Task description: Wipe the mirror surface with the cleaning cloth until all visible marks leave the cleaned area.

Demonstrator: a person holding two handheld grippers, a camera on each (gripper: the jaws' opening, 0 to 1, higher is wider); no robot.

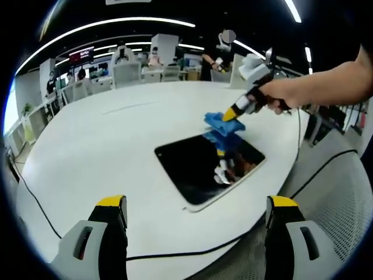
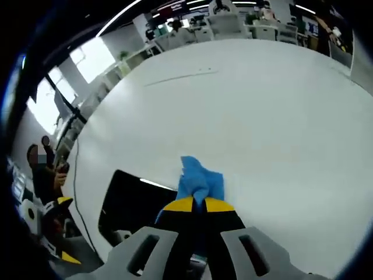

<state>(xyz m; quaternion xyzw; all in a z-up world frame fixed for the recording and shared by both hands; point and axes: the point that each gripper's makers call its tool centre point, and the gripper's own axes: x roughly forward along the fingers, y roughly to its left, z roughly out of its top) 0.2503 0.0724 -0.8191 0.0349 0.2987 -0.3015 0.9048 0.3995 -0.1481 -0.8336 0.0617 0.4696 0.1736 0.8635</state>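
Observation:
A dark rectangular mirror (image 1: 198, 169) lies flat on the white table (image 1: 116, 128). At its far corner a blue cleaning cloth (image 1: 222, 123) rests against the glass, held by my right gripper (image 1: 234, 114), which a hand brings in from the right. In the right gripper view the yellow-tipped jaws of my right gripper (image 2: 198, 204) are shut on the cloth (image 2: 199, 181), and the mirror (image 2: 137, 204) spreads to the lower left. My left gripper (image 1: 195, 204) stands open near the table's front edge, short of the mirror, with nothing between its fingers.
A black cable (image 1: 192, 252) runs along the table's near edge and another (image 1: 326, 166) trails off to the right. Chairs, desks and people (image 1: 218, 58) stand beyond the far side of the table. A person (image 2: 44, 175) shows at the left.

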